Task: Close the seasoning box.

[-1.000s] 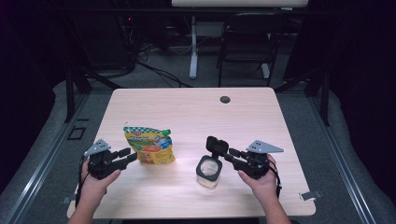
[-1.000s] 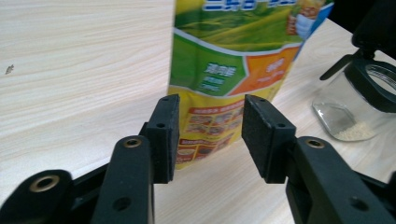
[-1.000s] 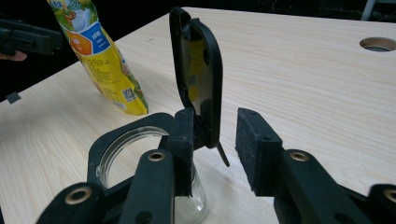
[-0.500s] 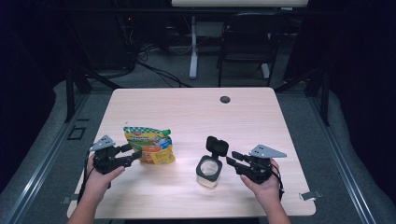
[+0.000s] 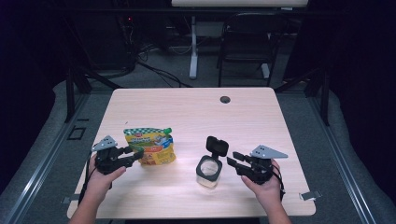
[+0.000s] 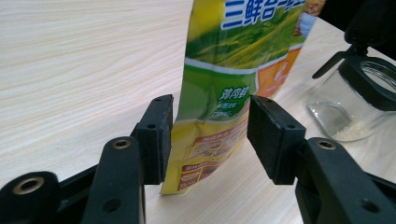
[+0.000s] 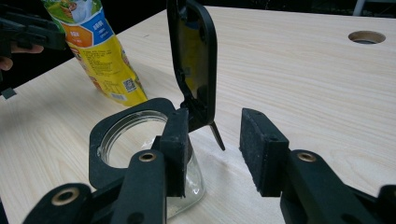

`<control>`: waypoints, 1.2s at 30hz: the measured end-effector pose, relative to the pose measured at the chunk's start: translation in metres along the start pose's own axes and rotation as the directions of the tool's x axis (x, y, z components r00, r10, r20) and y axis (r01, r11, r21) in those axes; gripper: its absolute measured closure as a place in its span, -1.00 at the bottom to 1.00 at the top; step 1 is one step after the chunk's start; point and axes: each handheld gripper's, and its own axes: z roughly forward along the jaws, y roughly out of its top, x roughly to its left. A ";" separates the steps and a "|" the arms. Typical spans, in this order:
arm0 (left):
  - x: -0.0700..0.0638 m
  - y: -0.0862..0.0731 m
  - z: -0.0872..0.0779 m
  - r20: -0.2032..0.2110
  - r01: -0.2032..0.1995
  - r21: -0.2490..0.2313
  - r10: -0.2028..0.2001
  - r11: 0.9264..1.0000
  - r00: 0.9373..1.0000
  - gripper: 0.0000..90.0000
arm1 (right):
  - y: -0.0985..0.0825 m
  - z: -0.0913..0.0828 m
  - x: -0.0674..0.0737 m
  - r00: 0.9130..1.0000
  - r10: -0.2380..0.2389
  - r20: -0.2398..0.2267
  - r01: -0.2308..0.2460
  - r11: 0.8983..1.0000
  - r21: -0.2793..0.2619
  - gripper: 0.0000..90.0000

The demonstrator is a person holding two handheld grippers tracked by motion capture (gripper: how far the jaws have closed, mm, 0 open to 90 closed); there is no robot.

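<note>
**Pouch between left jaws, not yet pinched; jar open beside right gripper**

Left gripper (image 5: 135, 154): jaws apart and have just been closing in. The pouch (image 6: 219, 98) sits between them; one pad looks to be at the film, the other stands off with a visible gap. So no grip yet. Pouch lies dead ahead of the left gripper, long axis running away from the jaws, bottom edge nearest. It lies on the table (image 5: 261, 116).

Right gripper (image 5: 233, 161): jaws apart and have just been opening, nothing between them. Glass jar (image 7: 140, 140) is just ahead and off to its left-hand pad, flip lid (image 7: 194, 60) up and open, a little powder at the bottom.

Judgement: the left is the nearer hand for the pouch, the right for the jar. Next move hinges on squaring the left pads across the pouch's short axis before closing.
</note>
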 end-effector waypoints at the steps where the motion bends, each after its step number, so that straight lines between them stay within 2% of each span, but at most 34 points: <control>1: -0.002 0.000 -0.001 0.002 0.001 -0.002 -0.001 1.000 1.000 0.16 | 0.000 0.000 0.000 1.000 0.001 0.000 -0.001 1.000 0.000 0.39; 6: -0.008 0.000 -0.002 0.018 -0.006 0.000 0.006 1.000 1.000 0.21 | 0.000 0.000 -0.002 1.000 0.005 -0.004 -0.005 1.000 -0.003 0.39; 9: -0.009 0.000 -0.004 0.054 0.008 -0.005 -0.008 1.000 0.998 0.23 | 0.000 -0.001 -0.003 1.000 0.006 -0.005 -0.006 1.000 0.002 0.39; 19: -0.015 0.003 -0.005 0.071 0.001 -0.021 0.000 1.000 0.997 0.34 | 0.000 0.001 -0.003 1.000 0.006 -0.006 -0.006 1.000 -0.003 0.39; 20: -0.016 0.004 -0.005 0.080 0.007 -0.014 -0.006 1.000 0.997 0.36 | 0.000 0.001 -0.002 1.000 0.006 -0.005 -0.006 1.000 -0.003 0.39; 22: -0.018 0.006 -0.006 0.096 0.012 -0.033 -0.009 0.999 0.995 0.40 | 0.000 0.001 -0.002 1.000 0.004 -0.006 -0.004 1.000 -0.002 0.39; 26: -0.022 0.009 -0.006 0.094 -0.008 -0.039 0.012 0.999 0.995 0.44 | -0.001 0.001 -0.002 1.000 0.002 -0.005 -0.002 1.000 0.003 0.39; 32: -0.025 0.011 -0.006 0.087 -0.011 -0.036 0.014 0.999 0.996 0.50 | -0.001 0.001 -0.001 1.000 0.000 -0.006 0.000 1.000 0.011 0.39; 36: -0.027 0.014 -0.004 0.077 -0.013 -0.051 0.017 0.999 0.997 0.56 | -0.002 0.002 -0.001 1.000 0.005 -0.008 -0.005 1.000 0.004 0.39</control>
